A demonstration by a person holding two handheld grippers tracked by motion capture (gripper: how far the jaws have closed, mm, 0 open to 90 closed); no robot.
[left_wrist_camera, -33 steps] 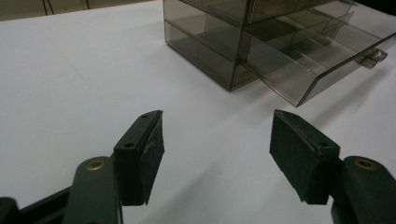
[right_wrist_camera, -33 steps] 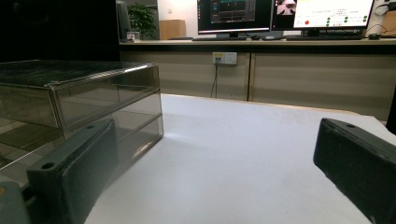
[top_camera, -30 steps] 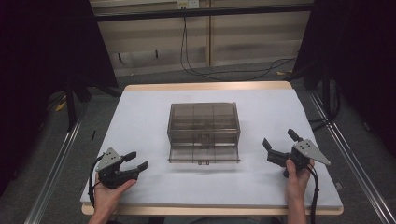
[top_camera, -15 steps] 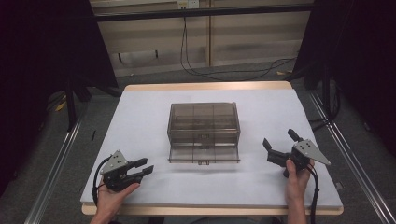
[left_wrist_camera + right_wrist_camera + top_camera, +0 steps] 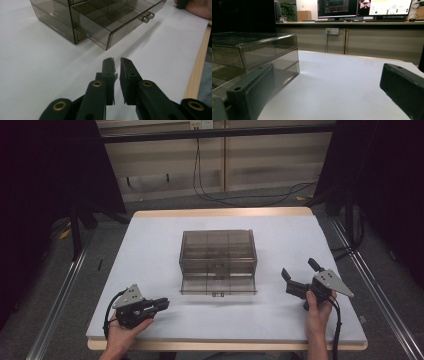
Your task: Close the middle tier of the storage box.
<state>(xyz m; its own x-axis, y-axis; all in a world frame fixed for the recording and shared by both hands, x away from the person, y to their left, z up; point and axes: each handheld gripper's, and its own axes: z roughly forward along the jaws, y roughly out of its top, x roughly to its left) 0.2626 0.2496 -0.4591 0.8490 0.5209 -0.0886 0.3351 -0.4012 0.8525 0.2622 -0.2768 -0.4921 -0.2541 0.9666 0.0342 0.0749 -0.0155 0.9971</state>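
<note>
Smoked-plastic drawer cabinet (image 5: 218, 254) sits at the centre of the white table (image 5: 150, 250) in the high view, a low translucent box with its bottom drawer (image 5: 218, 284) pulled out toward the person, a small metal knob (image 5: 218, 294) on its front. At about eight o'clock from the cabinet, near the table's front edge, the left gripper (image 5: 162, 304) lies low in the person's left hand (image 5: 122, 332), pointing toward three o'clock; its jaws have just been closing and now stand almost together with nothing between them. At about four o'clock the right gripper (image 5: 298, 276), held in the right hand (image 5: 316, 312), has its jaws spread wide and empty. Both are well apart from the cabinet. In the left gripper view, the left gripper (image 5: 116, 61) shows two black jaws with only a narrow slit between them over bare table; beyond them at twelve o'clock the open drawer (image 5: 112, 21) shows divider walls forming several compartments, all of which look empty, and the knob (image 5: 147, 17) sits at one o'clock. In the right gripper view, the cabinet (image 5: 254, 53) stands at nine to ten o'clock beside the wide-open jaws; nothing can be seen inside through its tinted walls. Judging from this, the work is at its start, neither tool yet engaged; the next move probably calls for bringing a gripper to the drawer front or knob squarely, so the light cabinet does not slide.
</note>
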